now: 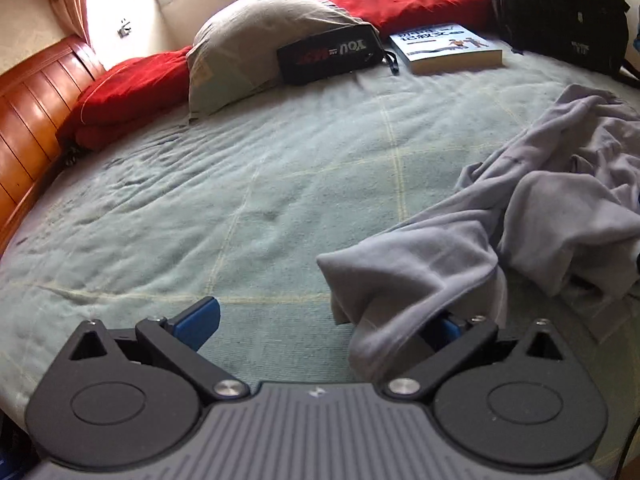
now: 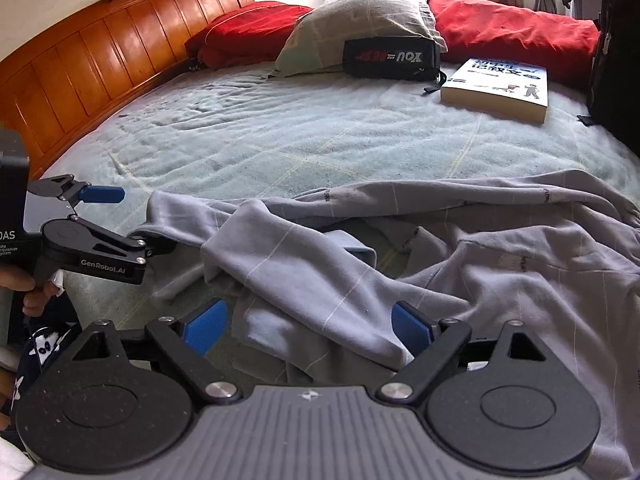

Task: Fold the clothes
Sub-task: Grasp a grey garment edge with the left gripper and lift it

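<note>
A crumpled light grey garment (image 1: 560,200) lies on the right part of the green bedspread (image 1: 240,184). My left gripper (image 1: 326,318) is open wide. Its left blue pad (image 1: 200,322) is bare, and a fold of the garment drapes over its right finger. In the right wrist view the garment (image 2: 480,280) spreads across the near bed. My right gripper (image 2: 308,326) is open over it, with a sleeve-like fold lying between its blue pads (image 2: 206,326). The left gripper (image 2: 132,220) shows at the left, one finger under the cloth's edge.
At the back lie red pillows (image 2: 512,28), a grey pillow (image 2: 360,16), a black pouch (image 2: 390,58) and a book (image 2: 498,86). A black bag (image 1: 560,8) stands at the far right. A wooden headboard (image 2: 100,60) runs along the left. A hand (image 2: 36,300) holds the left gripper.
</note>
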A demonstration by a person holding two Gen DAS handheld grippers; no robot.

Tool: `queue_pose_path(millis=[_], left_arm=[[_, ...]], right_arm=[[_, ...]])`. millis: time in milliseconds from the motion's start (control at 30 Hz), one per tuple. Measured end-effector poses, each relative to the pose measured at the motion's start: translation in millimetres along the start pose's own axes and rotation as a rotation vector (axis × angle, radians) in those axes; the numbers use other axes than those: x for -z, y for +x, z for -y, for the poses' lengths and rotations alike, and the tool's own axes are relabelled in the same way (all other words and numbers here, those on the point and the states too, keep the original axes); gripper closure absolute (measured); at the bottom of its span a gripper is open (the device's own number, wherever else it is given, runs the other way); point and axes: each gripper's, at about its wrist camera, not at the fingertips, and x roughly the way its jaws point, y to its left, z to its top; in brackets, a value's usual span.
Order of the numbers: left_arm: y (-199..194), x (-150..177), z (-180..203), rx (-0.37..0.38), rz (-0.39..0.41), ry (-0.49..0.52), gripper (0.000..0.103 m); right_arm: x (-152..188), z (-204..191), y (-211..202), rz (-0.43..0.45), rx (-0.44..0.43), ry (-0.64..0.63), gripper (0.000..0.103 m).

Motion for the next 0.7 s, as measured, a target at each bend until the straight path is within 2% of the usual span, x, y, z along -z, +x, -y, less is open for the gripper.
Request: queue_pose_path(millis=[167, 200, 300, 367, 467, 700], left_arm=[[4.1, 0.4, -14.1, -0.039, 0.013, -0.043, 0.000], [4.7, 0.4, -17.3, -0.026, 0.012, -0.055, 0.001], [-0.8, 0.6, -26.0, 0.085, 0.042, -0.091, 0.001], [-0.1, 0.6, -28.4, 0.094, 0.051, -0.110, 0.001], [8.5, 1.5, -26.1, 0.060, 0.020, -0.115, 0.001], [20.4, 10.8, -7.3, 0.214, -0.032, -0.107, 0.003]], right_arm=[[1.0, 0.0, 1.3, -0.006, 0.002, 0.006, 0.010], [0.9, -0.2, 1.2, -0.007, 0.003, 0.005, 0.010], [0.0, -0.4, 0.8, -0.003, 0.006, 0.005, 0.010], [-1.1, 0.0, 1.3, -0.001, 0.006, 0.009, 0.010], [-2.0, -1.3, 2.7, -0.002, 0.005, 0.006, 0.010], [-1.9, -6.2, 4.5, -0.005, -0.001, -0.007, 0.010]])
